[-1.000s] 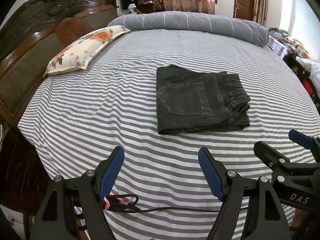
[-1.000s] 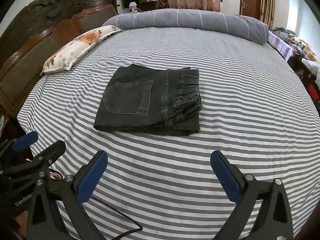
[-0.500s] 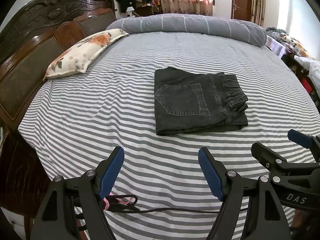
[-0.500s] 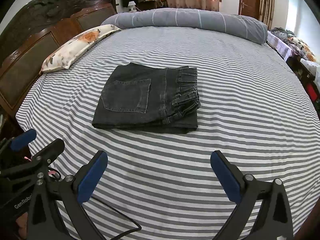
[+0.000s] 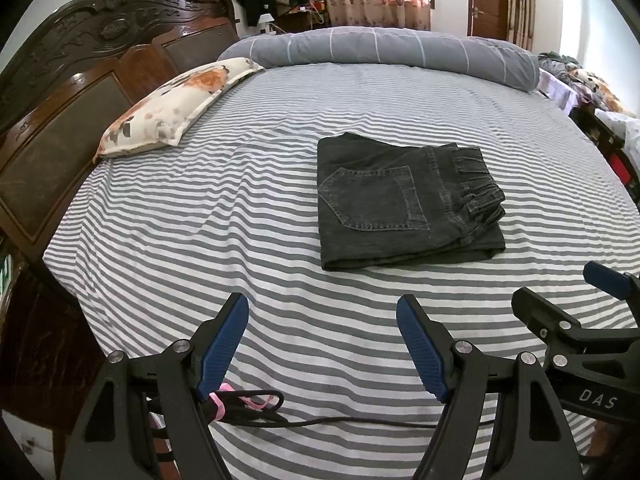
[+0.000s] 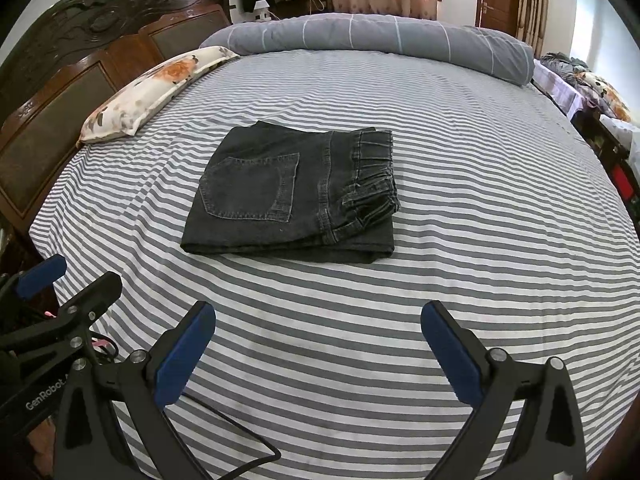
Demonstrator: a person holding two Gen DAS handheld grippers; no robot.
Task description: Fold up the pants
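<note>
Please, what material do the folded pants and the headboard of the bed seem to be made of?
Pants: probably denim, faded black and matte; stitched seams and a patch pocket show. Headboard: looks like dark wood, glossy as if varnished, with carving on top and duller inset panels, maybe padded.

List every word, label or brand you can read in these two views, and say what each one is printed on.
"DAS": white letters on the black body of the right gripper, seen at the right edge of the left wrist view.
"GenRobot": white letters on the black body of the left gripper, seen in the right wrist view; the print runs on, cut off.
The pants show no readable label.
</note>
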